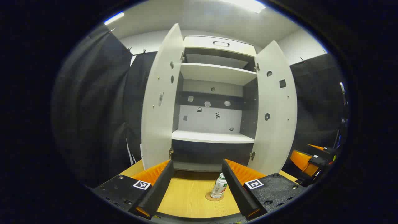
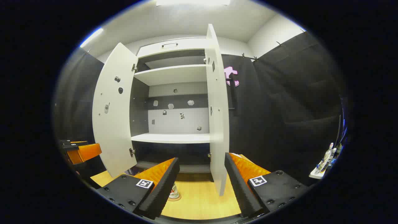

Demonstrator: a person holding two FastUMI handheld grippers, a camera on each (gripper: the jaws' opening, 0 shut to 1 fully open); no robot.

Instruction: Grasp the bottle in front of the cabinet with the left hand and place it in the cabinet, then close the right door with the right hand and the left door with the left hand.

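Fingers of the left gripper (image 1: 199, 189) are spread wide and hold nothing, pointing at the cabinet (image 1: 214, 137). The bottle (image 1: 219, 186) stands on the table (image 1: 186, 202) between them, near the right finger, not touching. The right gripper (image 2: 200, 186) is wide too, empty, with the right door (image 2: 217, 124) between its fingers.

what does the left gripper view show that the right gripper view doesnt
Left gripper view: the bottle whole, upright on a round coaster, between its open tongs. Right gripper view: the bottle's base half hidden behind one finger, plus a side shelf of small bottles far right. Both: the cabinet with two open doors, and the wooden table.
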